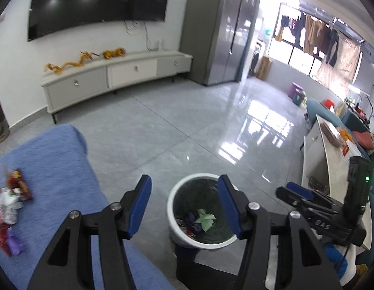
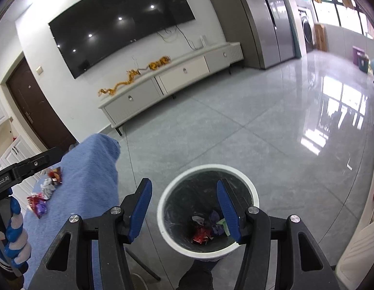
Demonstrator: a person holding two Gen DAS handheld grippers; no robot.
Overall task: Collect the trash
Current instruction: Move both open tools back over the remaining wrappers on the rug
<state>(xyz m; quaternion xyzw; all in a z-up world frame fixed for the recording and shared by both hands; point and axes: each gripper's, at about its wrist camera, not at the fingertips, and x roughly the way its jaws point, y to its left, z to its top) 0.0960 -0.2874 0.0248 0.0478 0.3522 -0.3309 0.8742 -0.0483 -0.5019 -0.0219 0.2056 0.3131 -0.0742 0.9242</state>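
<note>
Trash lies in two places. Crumpled wrappers [image 1: 10, 203] (red, silver and purple, blurred at the frame edge) sit in a loose heap on the blue cloth [image 1: 56, 169] at the near left. More scraps [image 2: 208, 227] rest at the bottom of the white bin [image 2: 249, 188], which stands on the grey tiled floor [image 1: 177, 125] just right of the cloth; inside are a pale green piece [image 1: 206, 218], some purple bits and a red wrapper, all against a dark liner.

Both tools hang above the bin mouth, pointing down and forward. On the left gripper [image 1: 185, 207] the blue pads stand well apart with nothing between them, and they touch nothing; its right finger overlaps the bin rim only in the picture. On the right gripper [image 2: 184, 210] the jaws are likewise spread and empty, with the bin's contents visible through the gap. In the left wrist view the right gripper shows at the far right edge.
</note>
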